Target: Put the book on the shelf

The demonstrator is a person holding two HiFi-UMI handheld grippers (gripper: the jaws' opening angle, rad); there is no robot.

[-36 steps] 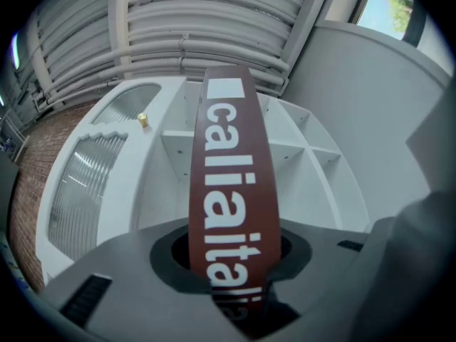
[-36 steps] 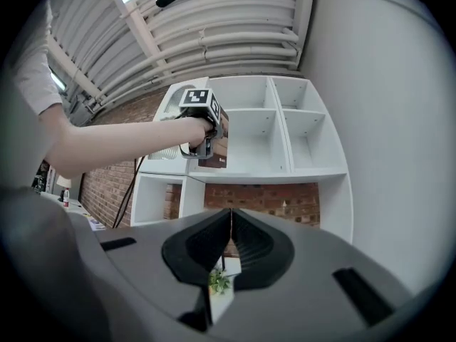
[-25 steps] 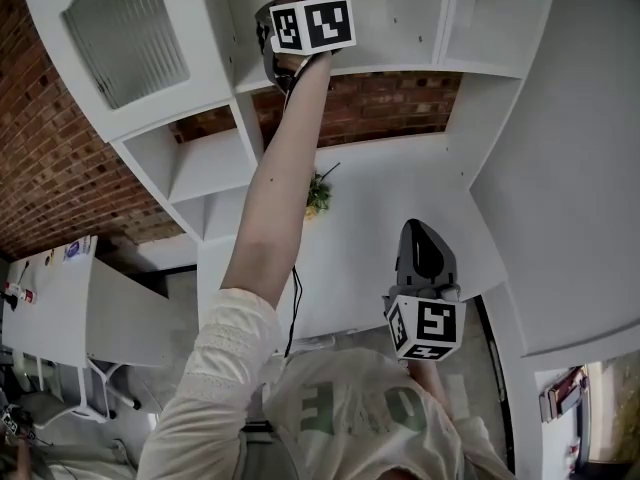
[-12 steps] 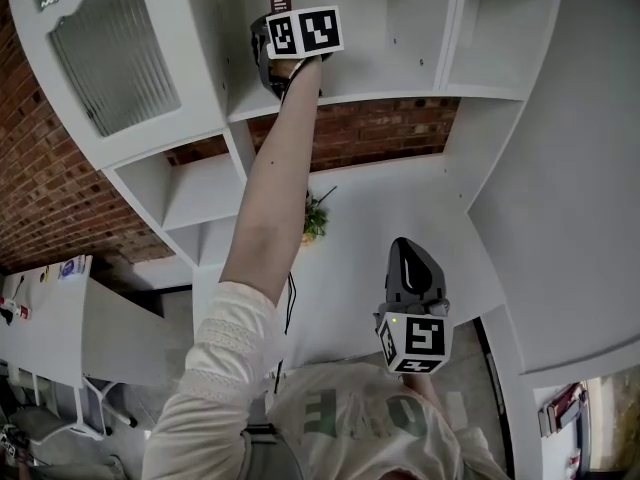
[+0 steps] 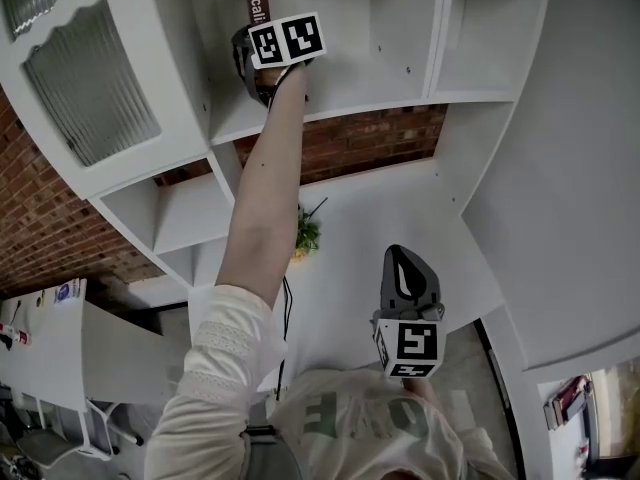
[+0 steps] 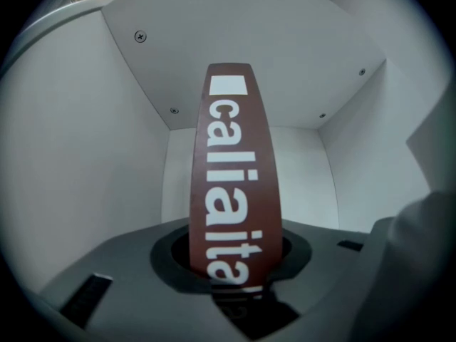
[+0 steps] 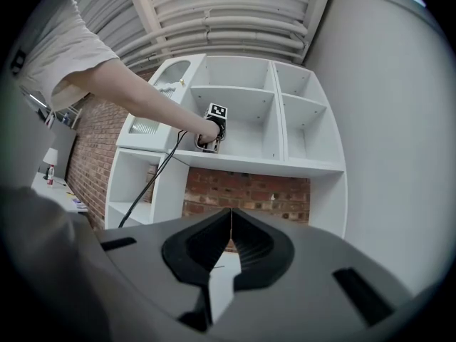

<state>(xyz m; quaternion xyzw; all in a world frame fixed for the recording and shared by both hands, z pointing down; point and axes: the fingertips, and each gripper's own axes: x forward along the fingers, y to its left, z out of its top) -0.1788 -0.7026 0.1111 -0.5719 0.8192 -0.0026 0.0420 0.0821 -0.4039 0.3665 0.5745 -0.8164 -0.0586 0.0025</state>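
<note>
A dark red book (image 6: 234,184) with white lettering on its spine stands upright between the jaws of my left gripper (image 6: 235,276), which is shut on its lower end. In the head view the book (image 5: 256,0) pokes up above the left gripper (image 5: 262,56) inside a compartment of the white shelf (image 5: 330,93), with the person's arm stretched up to it. My right gripper (image 5: 406,280) hangs low over the white desk, shut with nothing in it; its jaws meet in the right gripper view (image 7: 229,244). That view also shows the left gripper (image 7: 211,130) in the shelf (image 7: 249,164).
The shelf compartment's left wall (image 6: 85,169), back panel (image 6: 242,70) and right wall (image 6: 363,155) surround the book. A glass-fronted cabinet door (image 5: 90,83) is at the left. A brick wall (image 5: 350,143) lies under the shelf, and a small plant (image 5: 305,236) sits on the white desk (image 5: 400,208).
The left gripper and book have shifted a little left and higher in the head view, deeper into the compartment. The right gripper has barely moved.
</note>
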